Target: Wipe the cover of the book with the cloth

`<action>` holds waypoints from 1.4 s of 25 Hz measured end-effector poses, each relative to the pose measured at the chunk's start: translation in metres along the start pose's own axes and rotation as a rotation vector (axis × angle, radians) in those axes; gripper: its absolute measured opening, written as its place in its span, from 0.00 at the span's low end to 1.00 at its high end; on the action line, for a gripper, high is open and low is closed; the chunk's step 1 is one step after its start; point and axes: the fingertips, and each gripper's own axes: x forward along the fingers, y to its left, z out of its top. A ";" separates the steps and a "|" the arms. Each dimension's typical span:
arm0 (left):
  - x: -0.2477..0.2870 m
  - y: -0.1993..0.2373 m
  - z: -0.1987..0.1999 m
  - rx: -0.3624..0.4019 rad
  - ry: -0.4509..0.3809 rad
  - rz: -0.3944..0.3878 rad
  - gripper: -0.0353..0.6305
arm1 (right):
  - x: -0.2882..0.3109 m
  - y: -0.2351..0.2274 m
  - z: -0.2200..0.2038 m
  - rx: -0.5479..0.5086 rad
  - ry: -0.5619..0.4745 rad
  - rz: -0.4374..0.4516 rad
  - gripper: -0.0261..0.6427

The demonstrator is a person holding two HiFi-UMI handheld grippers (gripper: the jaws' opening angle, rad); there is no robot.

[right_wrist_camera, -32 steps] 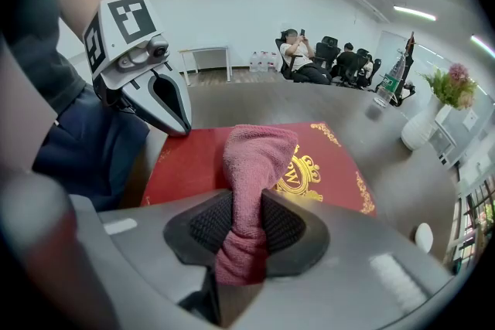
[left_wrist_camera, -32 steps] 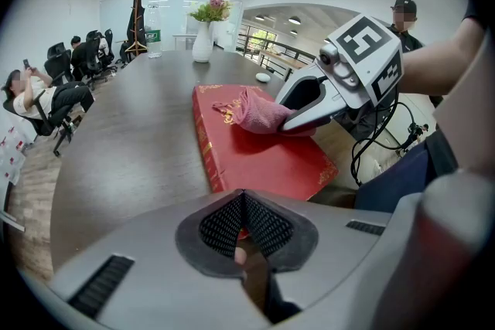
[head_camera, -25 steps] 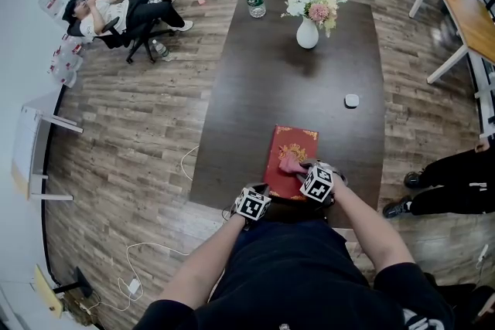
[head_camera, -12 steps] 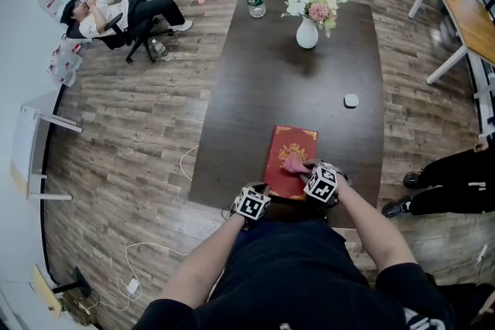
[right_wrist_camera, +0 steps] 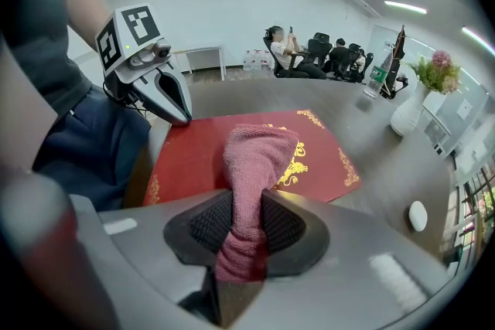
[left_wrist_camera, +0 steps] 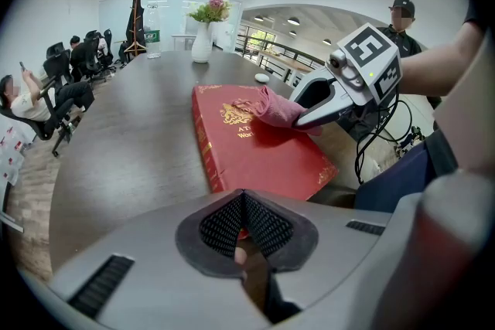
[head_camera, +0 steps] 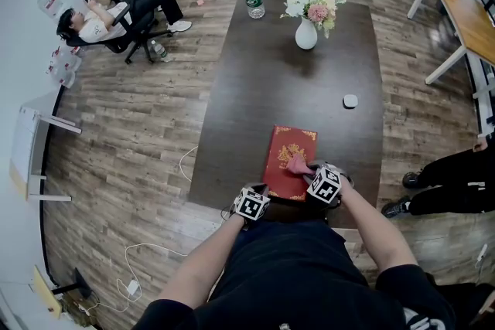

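My right gripper is clamped tight on the pink cloth, whose free end rests on the red book. My left gripper sits with jaws closed by the book's near left corner. The book lies flat at the table's near end, its long axis near to far and its spine to the left.
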 end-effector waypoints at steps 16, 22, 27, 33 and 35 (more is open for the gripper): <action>0.003 0.000 0.001 0.002 -0.022 -0.007 0.05 | -0.011 -0.003 -0.025 0.022 0.041 -0.028 0.20; 0.000 -0.003 0.000 -0.006 -0.012 -0.008 0.05 | -0.019 -0.004 -0.046 0.034 0.105 -0.037 0.20; 0.001 -0.002 0.002 -0.003 -0.031 -0.006 0.05 | -0.027 -0.003 -0.039 0.023 0.103 -0.051 0.20; -0.001 -0.002 0.005 -0.005 -0.036 -0.011 0.05 | -0.022 0.005 -0.008 -0.004 0.070 -0.041 0.20; -0.001 -0.002 0.004 -0.006 -0.033 -0.012 0.05 | -0.018 0.009 0.004 -0.021 0.061 -0.031 0.20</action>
